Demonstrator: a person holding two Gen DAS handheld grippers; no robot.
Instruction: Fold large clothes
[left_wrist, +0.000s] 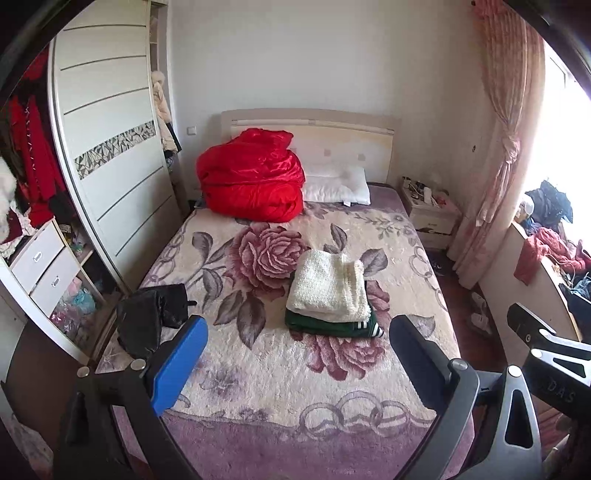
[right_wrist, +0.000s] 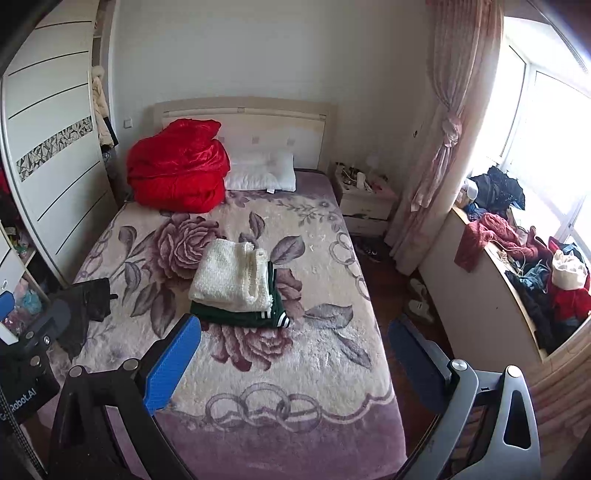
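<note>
A folded cream knit garment (left_wrist: 328, 288) (right_wrist: 231, 275) lies on top of a folded dark green garment with white stripes (left_wrist: 332, 326) (right_wrist: 240, 317) in the middle of the bed (left_wrist: 280, 380) (right_wrist: 295, 369). A black garment (left_wrist: 147, 314) (right_wrist: 86, 304) lies crumpled at the bed's left edge. My left gripper (left_wrist: 297, 363) is open and empty, held above the bed's foot. My right gripper (right_wrist: 293, 360) is open and empty, to the right of the left one, also above the bed's foot.
A red quilt (left_wrist: 251, 177) (right_wrist: 177, 171) and white pillow (left_wrist: 336, 186) lie at the headboard. A wardrobe (left_wrist: 110, 155) stands left, a nightstand (right_wrist: 365, 201) right. A window ledge (right_wrist: 517, 258) holds piled clothes. Slippers (right_wrist: 419, 306) lie on the floor.
</note>
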